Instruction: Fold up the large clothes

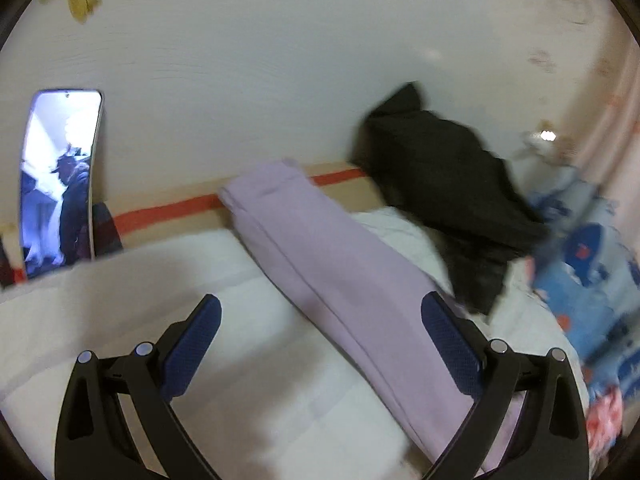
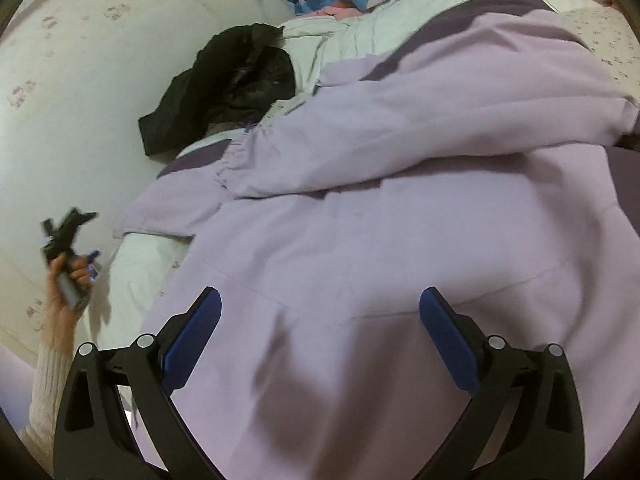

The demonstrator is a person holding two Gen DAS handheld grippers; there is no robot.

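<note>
Lilac jacket (image 2: 400, 240) flat beneath the wide-spread, empty right gripper (image 2: 320, 308); left gripper (image 1: 320, 316) likewise wide.

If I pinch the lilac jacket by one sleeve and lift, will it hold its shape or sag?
Probably sag: the lilac jacket lies in soft folds and creases over the bed, so it looks floppy. Its bulk may drag, since it spreads widely. The gathered cuff might give the right gripper firmer purchase.

You have one lilac garment (image 2: 400, 240) spread on one bed (image 1: 120, 300), one black garment (image 1: 452, 184), one blue patterned pillow (image 1: 588, 256), one phone (image 1: 60, 184), and two claws, left claw (image 1: 320, 320), right claw (image 2: 320, 312).
</note>
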